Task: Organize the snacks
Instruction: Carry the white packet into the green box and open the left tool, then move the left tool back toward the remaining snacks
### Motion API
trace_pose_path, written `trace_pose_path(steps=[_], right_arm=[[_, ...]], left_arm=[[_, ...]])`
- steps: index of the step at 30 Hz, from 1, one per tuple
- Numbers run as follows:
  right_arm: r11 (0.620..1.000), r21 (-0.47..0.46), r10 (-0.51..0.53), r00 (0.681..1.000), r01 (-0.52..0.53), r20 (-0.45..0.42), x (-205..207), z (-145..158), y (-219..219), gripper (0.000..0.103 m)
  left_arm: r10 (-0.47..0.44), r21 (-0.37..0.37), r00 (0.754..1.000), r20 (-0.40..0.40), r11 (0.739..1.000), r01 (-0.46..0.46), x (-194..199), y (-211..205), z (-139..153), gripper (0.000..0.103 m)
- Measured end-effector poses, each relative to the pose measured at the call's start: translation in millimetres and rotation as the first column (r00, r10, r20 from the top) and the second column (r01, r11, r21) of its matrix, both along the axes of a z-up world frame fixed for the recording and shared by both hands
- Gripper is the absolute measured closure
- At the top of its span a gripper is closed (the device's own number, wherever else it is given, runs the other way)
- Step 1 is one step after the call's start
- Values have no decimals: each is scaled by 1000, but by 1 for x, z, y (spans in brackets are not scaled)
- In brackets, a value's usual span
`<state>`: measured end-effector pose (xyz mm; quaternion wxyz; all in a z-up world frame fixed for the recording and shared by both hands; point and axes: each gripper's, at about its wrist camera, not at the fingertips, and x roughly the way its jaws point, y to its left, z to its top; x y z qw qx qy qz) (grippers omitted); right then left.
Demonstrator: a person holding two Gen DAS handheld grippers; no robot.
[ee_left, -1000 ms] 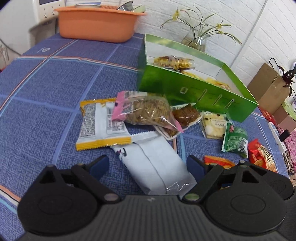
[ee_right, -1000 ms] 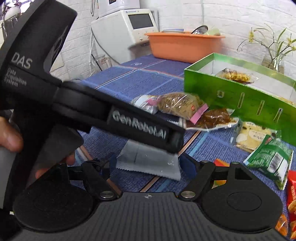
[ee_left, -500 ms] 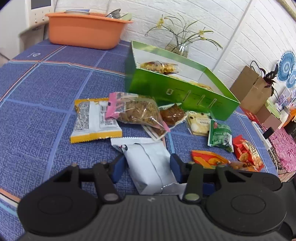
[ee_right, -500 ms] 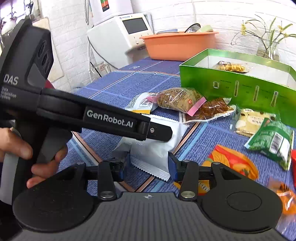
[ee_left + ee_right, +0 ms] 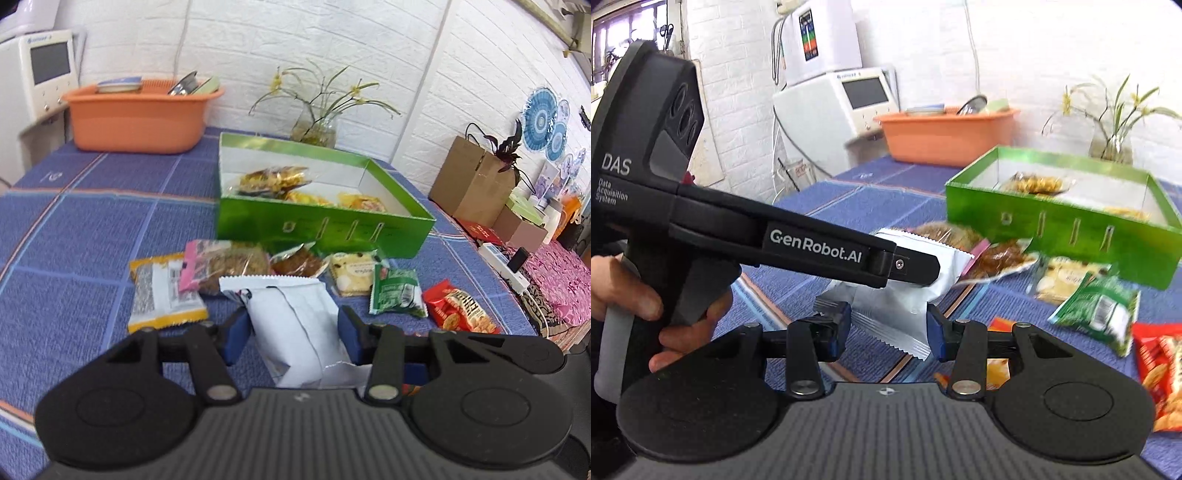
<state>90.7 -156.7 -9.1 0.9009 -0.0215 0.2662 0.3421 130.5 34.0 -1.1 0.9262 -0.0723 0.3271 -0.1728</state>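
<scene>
My left gripper (image 5: pixel 291 334) is shut on a white snack packet (image 5: pixel 295 325) and holds it lifted above the blue tablecloth. My right gripper (image 5: pixel 886 326) is shut on the same packet's (image 5: pixel 905 291) other end. The left gripper's body (image 5: pixel 775 236) crosses the right wrist view. A green box (image 5: pixel 321 221) with a few snacks inside stands beyond. In front of it lie a yellow packet (image 5: pixel 162 295), a pink-edged cookie bag (image 5: pixel 225 266), a brown snack (image 5: pixel 299 264), a pale packet (image 5: pixel 351 273), a green packet (image 5: pixel 395 295) and a red packet (image 5: pixel 458 310).
An orange basin (image 5: pixel 140 118) with dishes stands at the table's back left. A glass vase with a plant (image 5: pixel 314 129) stands behind the box. A white appliance (image 5: pixel 842 99) is beyond the table corner. Cardboard boxes (image 5: pixel 472 181) sit off the table's right edge.
Both grippers closed on the white packet and lifted it off the table. The view rose and tilted up, so more of the wall and the box's inside shows.
</scene>
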Motion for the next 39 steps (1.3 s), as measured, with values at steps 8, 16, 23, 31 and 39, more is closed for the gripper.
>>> trace_pose_path(steps=[8, 16, 23, 31, 39], right_arm=[[997, 67, -50, 990, 41, 134, 21, 8, -31, 28], [984, -13, -171, 952, 180, 255, 70, 32, -47, 28], [951, 63, -308, 942, 302, 135, 142, 18, -70, 28], [938, 5, -340, 914, 348, 219, 130, 7, -78, 0], [956, 113, -285, 952, 272, 113, 70, 27, -102, 0]], left_arm=[[-70, 78, 990, 125, 995, 61, 19, -33, 29, 56], [-132, 60, 963, 234, 991, 121, 73, -67, 42, 50], [-129, 46, 973, 193, 991, 122, 139, -87, 27, 50], [-43, -13, 993, 112, 999, 45, 156, -65, 14, 39], [-33, -43, 997, 67, 998, 36, 89, -29, 17, 32]])
